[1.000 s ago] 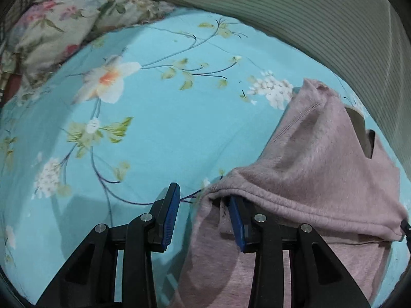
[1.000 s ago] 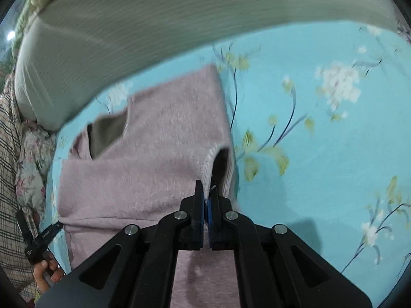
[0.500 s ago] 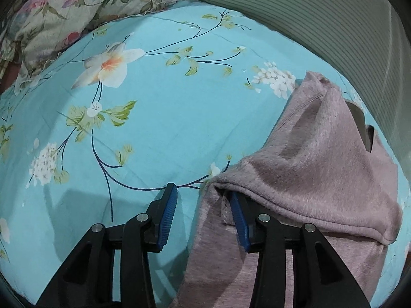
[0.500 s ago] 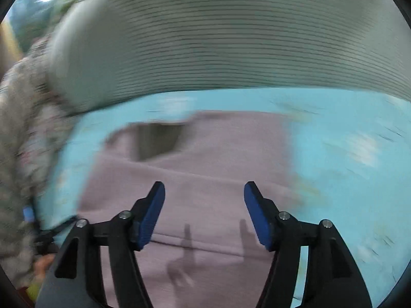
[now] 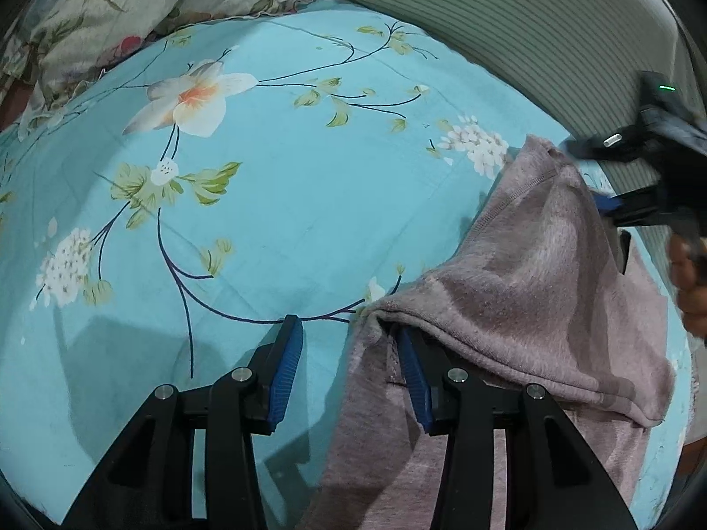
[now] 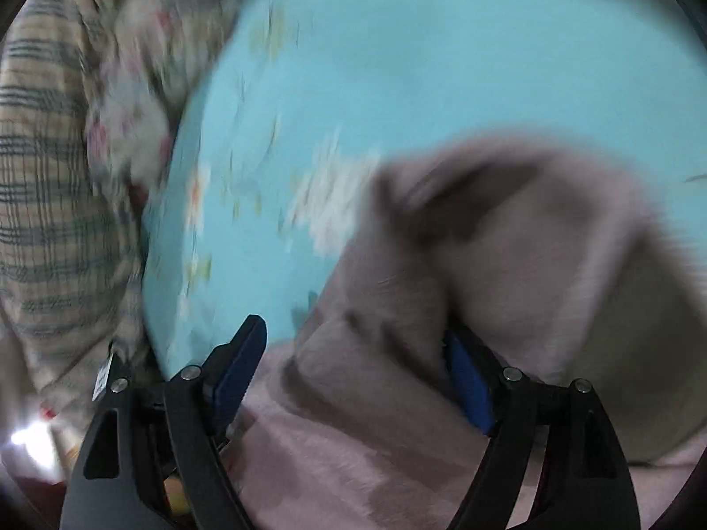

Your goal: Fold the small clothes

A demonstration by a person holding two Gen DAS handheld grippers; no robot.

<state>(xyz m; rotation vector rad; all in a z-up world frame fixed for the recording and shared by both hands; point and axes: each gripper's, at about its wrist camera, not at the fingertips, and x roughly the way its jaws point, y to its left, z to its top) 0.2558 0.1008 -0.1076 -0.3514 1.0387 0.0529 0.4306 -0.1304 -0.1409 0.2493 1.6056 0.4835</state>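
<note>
Left gripper [image 5: 349,366]: jaws part open, still widening a little. Its right blue pad sits under the turned-over edge of the mauve fleece garment [image 5: 539,274]; its left pad stands clear over the bedsheet [image 5: 274,203]. The pads do not pinch the cloth.

Right gripper [image 6: 349,366]: jaws wide and opening. Fleece [image 6: 442,309] lies between them and laps over the right pad; the left pad is clear of it. This view is heavily motion-blurred, so finer contact cannot be told. In the left wrist view the right gripper [image 5: 614,194] shows at the far end of the garment, near its top corner, with part of a hand [image 5: 689,282] at the frame edge.

Garment: folded over on itself, its upper layer draped over the lower one, lying on the right side of the turquoise floral sheet on the bed.

Surroundings: a floral pillow [image 5: 132,13] at the sheet's upper left, a striped grey-green cushion [image 5: 508,22] along the upper right. The right wrist view adds a plaid cloth [image 6: 53,198] at the left.
</note>
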